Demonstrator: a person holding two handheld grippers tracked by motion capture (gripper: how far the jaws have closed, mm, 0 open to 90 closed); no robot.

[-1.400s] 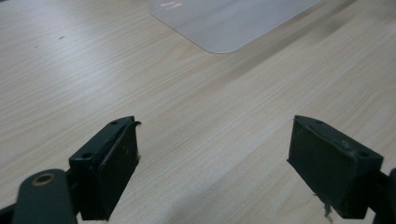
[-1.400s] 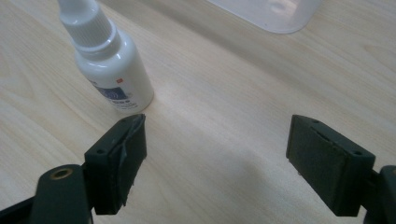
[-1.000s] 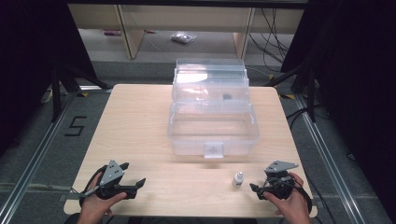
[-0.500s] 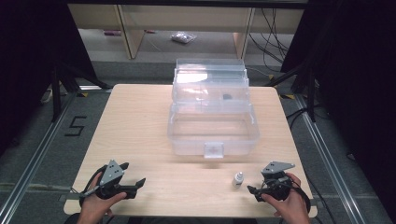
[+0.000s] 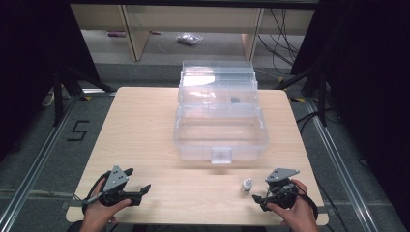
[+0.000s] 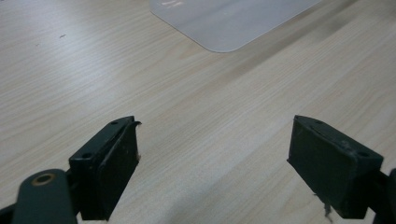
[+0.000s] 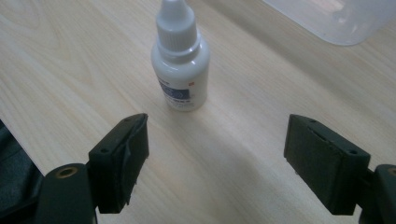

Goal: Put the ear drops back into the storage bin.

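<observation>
A small white dropper bottle [image 5: 246, 185] stands upright on the wooden table [image 5: 145, 125] near its front right. My right gripper [image 5: 259, 193] is just to its right, open and empty. In the right gripper view the bottle [image 7: 180, 65] stands a little beyond the spread jaws of my right gripper [image 7: 217, 140] and left of their middle. My left gripper [image 5: 137, 180] rests at the front left, open, with bare wood between its jaws. The left gripper view shows the same wide gap of my left gripper [image 6: 215, 140].
A clear plastic box [image 5: 220, 130] with its lid raised stands mid-table behind both grippers; its corner [image 6: 224, 23] lies ahead of the left one, and its edge [image 7: 345, 18] to the upper right of the right one. Shelving and cables lie beyond the table.
My right gripper has edged slightly left toward the bottle. The left gripper, the bottle and the box have not moved.
</observation>
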